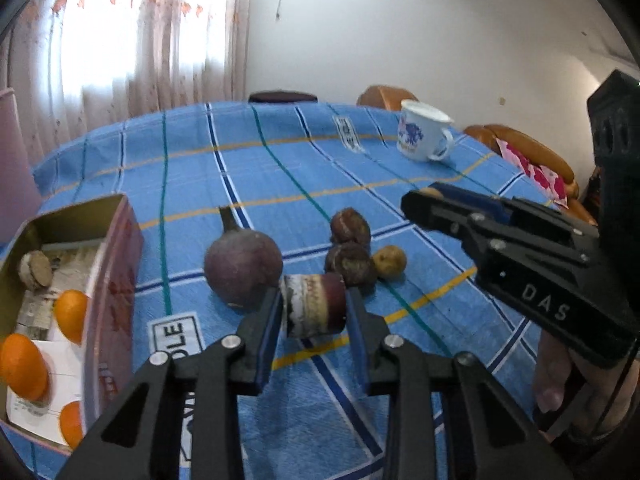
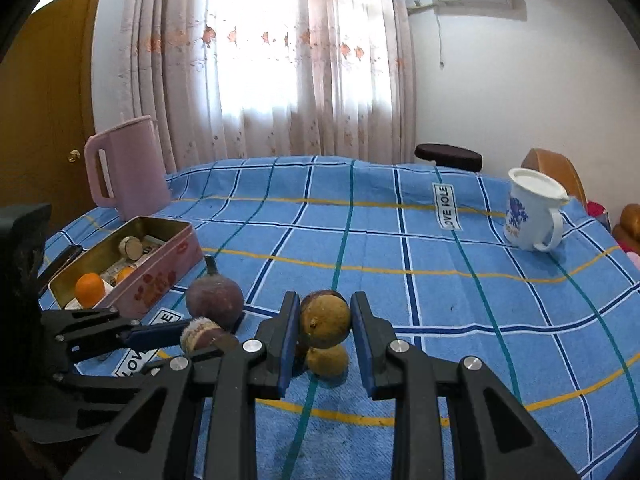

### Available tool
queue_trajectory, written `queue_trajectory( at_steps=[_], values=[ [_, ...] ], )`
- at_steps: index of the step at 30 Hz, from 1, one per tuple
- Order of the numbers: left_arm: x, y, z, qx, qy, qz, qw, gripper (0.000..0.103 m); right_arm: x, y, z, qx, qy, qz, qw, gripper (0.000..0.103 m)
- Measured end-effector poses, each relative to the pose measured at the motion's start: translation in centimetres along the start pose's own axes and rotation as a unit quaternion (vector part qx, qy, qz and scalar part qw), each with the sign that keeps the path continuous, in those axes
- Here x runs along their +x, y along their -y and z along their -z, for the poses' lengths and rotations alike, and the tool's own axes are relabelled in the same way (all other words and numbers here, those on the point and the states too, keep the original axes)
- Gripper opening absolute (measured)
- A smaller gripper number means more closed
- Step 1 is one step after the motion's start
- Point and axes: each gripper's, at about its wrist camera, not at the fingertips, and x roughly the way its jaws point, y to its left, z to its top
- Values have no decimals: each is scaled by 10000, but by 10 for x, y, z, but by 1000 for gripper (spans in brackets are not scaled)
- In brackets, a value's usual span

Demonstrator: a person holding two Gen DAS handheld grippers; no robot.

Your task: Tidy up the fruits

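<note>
The left gripper (image 1: 314,308) clamps a cut, banded fruit piece (image 1: 314,306) on the blue cloth (image 1: 280,160), just right of a big purple fruit (image 1: 243,270). The right gripper (image 2: 325,322) grips a brown fruit (image 2: 326,318) (lifted above a yellow one (image 2: 327,360)). The tin (image 1: 112,264) at near left holds oranges (image 1: 71,315); a mug (image 1: 422,131) stands far right.
</note>
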Motion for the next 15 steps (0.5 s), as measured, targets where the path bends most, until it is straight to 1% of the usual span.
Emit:
queue_trajectory(
  at_steps=[3, 5, 9, 15],
  values=[
    [-13, 2, -3, 77, 326, -150, 9993, 33, -2, 2, 0, 37, 69, -53, 10000, 28],
    [-17, 0, -6, 70, 448, -219, 9987, 33, -3, 2, 0, 40, 94, -86, 9999, 28],
    [-17, -4, -7, -14, 485, -231, 9986, 33, -7, 0, 0, 0, 206, -112, 9997, 28],
    [-24, -5, -7, -32, 680, -312, 9972, 33, -15, 0, 1, -6, 418, -138, 9990, 28]
  ],
)
